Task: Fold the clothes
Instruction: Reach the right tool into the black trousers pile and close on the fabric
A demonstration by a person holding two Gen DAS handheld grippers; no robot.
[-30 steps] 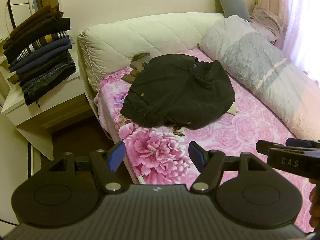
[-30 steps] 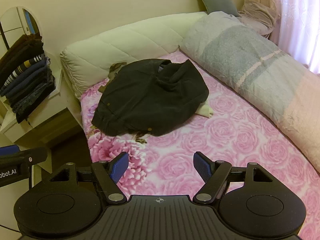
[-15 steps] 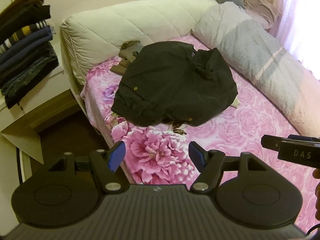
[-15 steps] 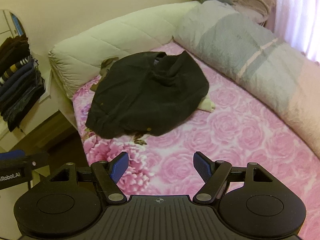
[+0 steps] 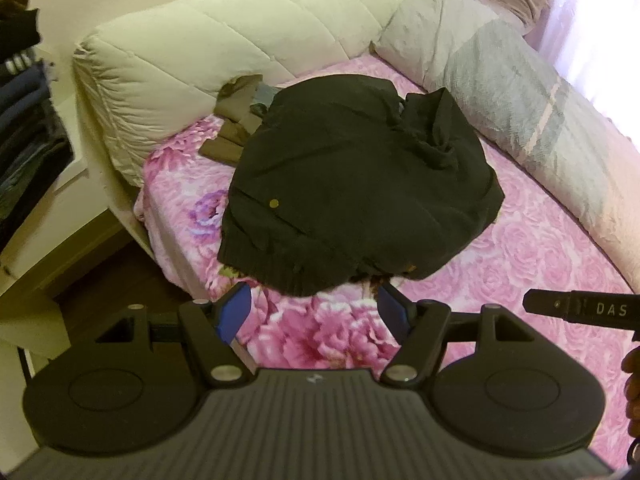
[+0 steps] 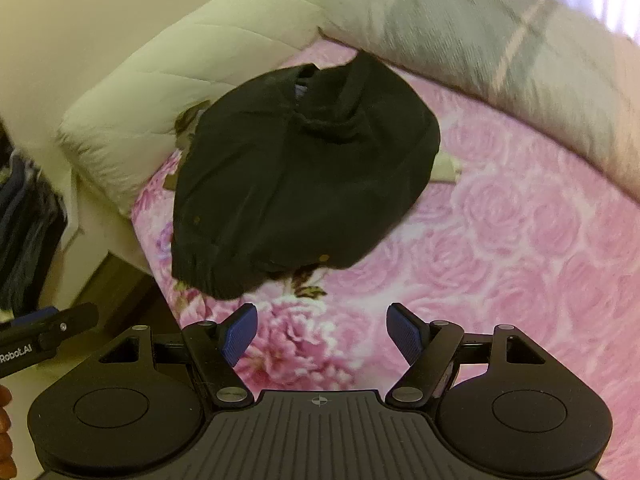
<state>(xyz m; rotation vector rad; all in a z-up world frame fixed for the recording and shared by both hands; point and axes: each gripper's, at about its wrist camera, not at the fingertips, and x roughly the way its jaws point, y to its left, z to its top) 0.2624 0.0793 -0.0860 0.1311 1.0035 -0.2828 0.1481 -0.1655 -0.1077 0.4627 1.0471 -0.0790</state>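
Observation:
A crumpled black garment with brass snaps (image 5: pixel 352 184) (image 6: pixel 296 184) lies heaped on the pink rose-print bed sheet (image 5: pixel 520 264) (image 6: pixel 520 240), over other clothes; olive-brown fabric (image 5: pixel 236 120) pokes out at its far left and a pale piece (image 6: pixel 444 168) at its right. My left gripper (image 5: pixel 314 310) hovers open just short of the garment's near hem, nothing between its blue pads. My right gripper (image 6: pixel 322 334) is also open and empty, a little nearer than the hem. Each gripper's side shows in the other's view.
A cream quilted headboard cushion (image 5: pixel 224 48) runs along the far side. A grey and pink rolled duvet (image 5: pixel 520 92) lies along the right. Folded dark clothes (image 5: pixel 24 128) are stacked on a white shelf at left. Wooden floor (image 5: pixel 120 280) shows beside the bed edge.
Both grippers have moved forward and down toward the black garment, which now fills more of each view. Their fingers stayed open.

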